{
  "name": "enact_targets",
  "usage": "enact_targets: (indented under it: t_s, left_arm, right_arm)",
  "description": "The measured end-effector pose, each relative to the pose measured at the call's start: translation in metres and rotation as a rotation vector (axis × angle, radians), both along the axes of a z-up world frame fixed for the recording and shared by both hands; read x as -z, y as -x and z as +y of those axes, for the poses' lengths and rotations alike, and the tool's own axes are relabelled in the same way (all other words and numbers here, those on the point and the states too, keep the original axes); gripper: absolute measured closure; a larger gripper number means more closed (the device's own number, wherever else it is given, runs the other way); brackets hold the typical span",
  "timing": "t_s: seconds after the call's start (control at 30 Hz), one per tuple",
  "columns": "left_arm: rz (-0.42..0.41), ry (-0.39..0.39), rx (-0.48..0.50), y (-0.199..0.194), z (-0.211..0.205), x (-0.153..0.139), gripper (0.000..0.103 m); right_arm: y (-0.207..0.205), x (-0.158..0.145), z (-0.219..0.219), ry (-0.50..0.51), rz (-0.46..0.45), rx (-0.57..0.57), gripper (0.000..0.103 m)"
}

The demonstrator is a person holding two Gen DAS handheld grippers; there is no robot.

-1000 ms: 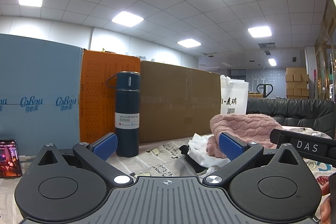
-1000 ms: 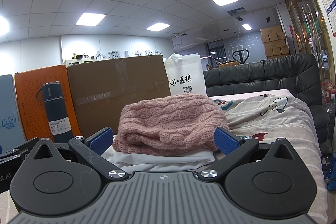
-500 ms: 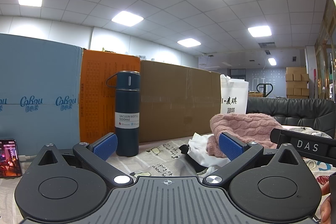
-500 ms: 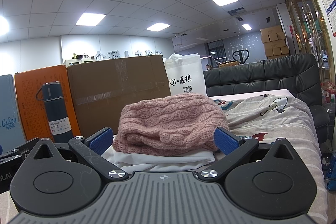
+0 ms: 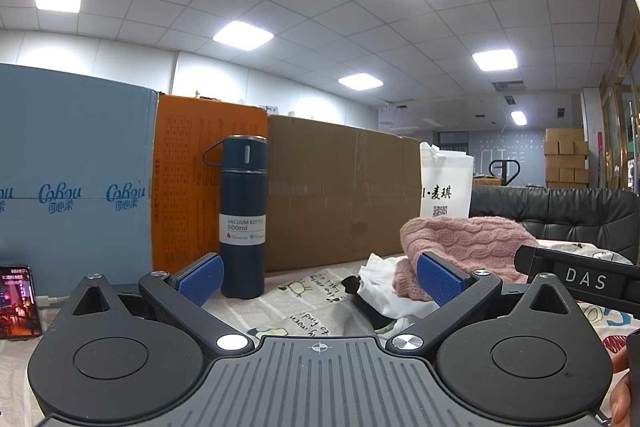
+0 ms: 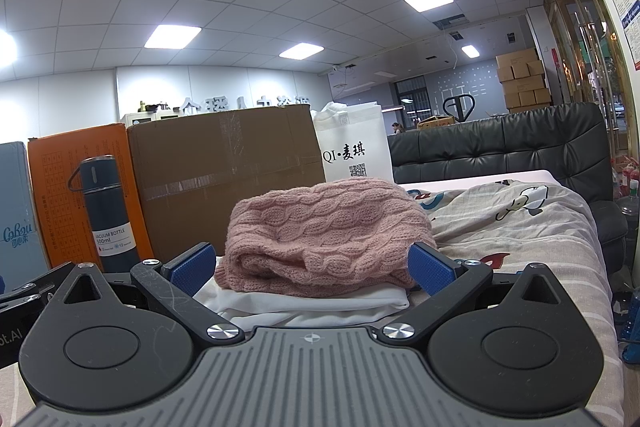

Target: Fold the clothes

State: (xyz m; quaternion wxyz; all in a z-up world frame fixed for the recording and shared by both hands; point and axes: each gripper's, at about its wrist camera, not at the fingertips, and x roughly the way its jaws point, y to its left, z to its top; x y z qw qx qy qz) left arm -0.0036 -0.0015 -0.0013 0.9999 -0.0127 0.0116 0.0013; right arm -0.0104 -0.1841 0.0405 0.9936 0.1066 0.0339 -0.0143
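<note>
Two grippers: the left gripper (image 5: 318, 277) and the right gripper (image 6: 312, 263) both stand with jaws spread wide and nothing between the blue pads.
Pink sweater (image 6: 324, 223): folded into a bundle, lying on the white garment (image 6: 304, 301) near the middle of the bed (image 6: 532, 227), just ahead of the right gripper.
Hidden in the left view: the right-hand pad covers the sweater's (image 5: 464, 243) near edge, and only a crumpled corner of the white garment (image 5: 380, 275) shows; something black beside it is too cut off to name.
Seen only in the left view: a lit phone (image 5: 16, 301) at the bed's left edge, and the other gripper's body, lettered "DAS", entering from the right.
Shared by both views: a dark vacuum bottle (image 5: 243, 217) upright before the orange box (image 5: 188, 183) and brown carton (image 5: 344, 187); a white bag (image 6: 354, 143) behind the sweater.
Seen better in the right view: the black sofa back (image 6: 500, 151) along the bed's far edge.
</note>
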Motion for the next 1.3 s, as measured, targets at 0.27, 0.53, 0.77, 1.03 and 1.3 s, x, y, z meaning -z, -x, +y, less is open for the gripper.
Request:
enact_targets:
  t_s: [0.27,0.53,0.77,1.03,1.3]
  left_arm:
    - [-0.001,0.0,0.0,0.0,0.0,0.0,0.0]
    - [-0.006,0.01,-0.002,0.0,0.002,0.0,0.0]
    - [-0.036,0.021,-0.004,0.003,0.004,-0.001,0.0]
    - [-0.123,0.011,-0.04,0.016,0.002,-0.007,0.0]
    - [-0.153,-0.013,-0.109,0.029,-0.005,-0.02,0.0]
  right_arm:
    - [0.0,0.0,0.0,0.001,0.001,0.0,0.0]
    - [0.001,0.0,-0.002,-0.01,-0.004,0.003,0.0]
    - [0.01,-0.002,-0.007,-0.045,-0.049,0.009,0.0]
    - [0.015,-0.002,-0.012,-0.082,-0.08,-0.021,0.0]
    - [0.025,-0.001,-0.022,-0.154,-0.146,-0.066,0.0]
